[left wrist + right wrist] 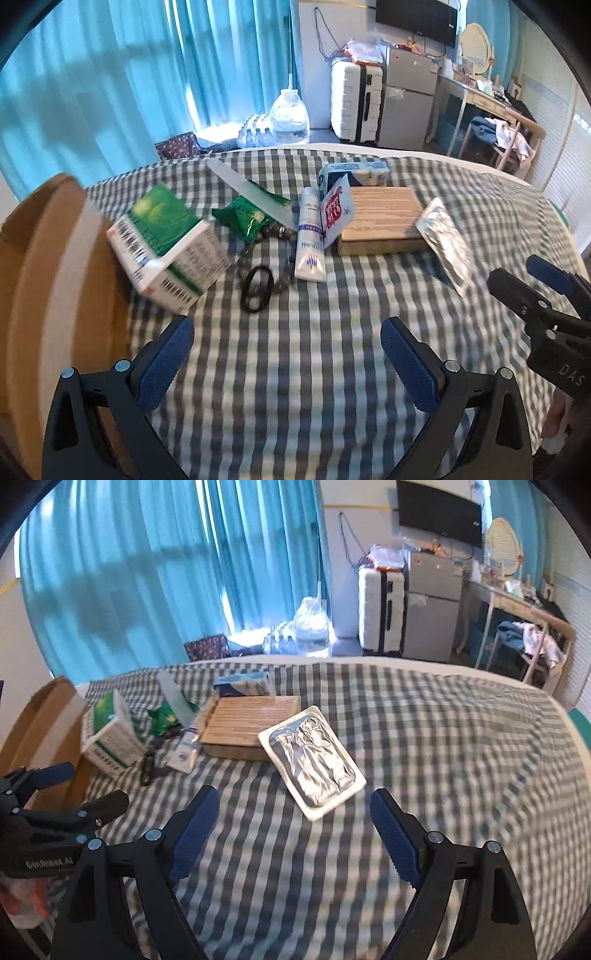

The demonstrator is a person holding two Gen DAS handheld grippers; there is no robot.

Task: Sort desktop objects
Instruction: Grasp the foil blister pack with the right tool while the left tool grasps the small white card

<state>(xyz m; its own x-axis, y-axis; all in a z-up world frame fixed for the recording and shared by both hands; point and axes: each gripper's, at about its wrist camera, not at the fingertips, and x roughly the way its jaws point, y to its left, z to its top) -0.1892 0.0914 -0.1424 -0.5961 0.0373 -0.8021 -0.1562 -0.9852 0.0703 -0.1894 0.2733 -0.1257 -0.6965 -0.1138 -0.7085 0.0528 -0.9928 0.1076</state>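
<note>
Small items lie on a checked cloth (pixel 295 369). A green and white box (pixel 170 243) leans by a cardboard box (pixel 44 280). Beside it lie a green packet (pixel 245 218), a comb (pixel 247 192), a bead bracelet (pixel 258 254), a black hair tie (pixel 256 290), a white tube (pixel 310 236), a wooden box (pixel 382 221) and a tissue pack (pixel 354 175). A silver foil pack (pixel 314 760) lies just ahead of my right gripper (pixel 295 808). My left gripper (pixel 288 332) hangs open over bare cloth, short of the hair tie. The right gripper is open too, with nothing between its fingers.
The open cardboard box (pixel 40 723) stands at the cloth's left edge. Beyond the far edge are blue curtains (pixel 129 74), water bottles (pixel 288 118), a white suitcase (pixel 354 103), a small fridge (pixel 406 103) and a desk with a chair (pixel 491 110).
</note>
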